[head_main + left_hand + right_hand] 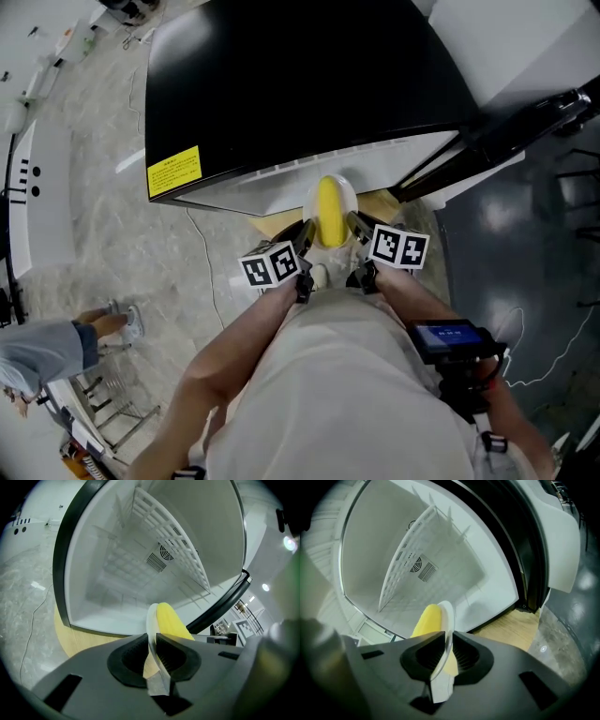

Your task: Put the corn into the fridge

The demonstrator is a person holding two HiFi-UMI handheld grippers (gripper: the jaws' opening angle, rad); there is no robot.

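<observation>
A yellow corn cob [330, 211] lies on a small white plate [348, 190], which I hold in front of the open fridge [300, 84]. My left gripper [305, 242] is shut on the plate's left rim and my right gripper [357, 231] on its right rim. In the left gripper view the plate's edge [151, 618] stands between the left gripper's [154, 641] pads, with the corn [172, 623] just beyond. In the right gripper view the rim [449, 616] sits pinched in the right gripper [447, 641], corn [426, 620] to its left. Both views look into the white fridge interior [122, 588].
A white wire shelf [176, 550] stands inside the fridge, with a round vent [417, 566] on the back wall. The fridge door [525, 131] hangs open at the right. The fridge rests on a wooden board [511, 630]. A person [56, 347] stands at lower left; a cable [202, 253] crosses the floor.
</observation>
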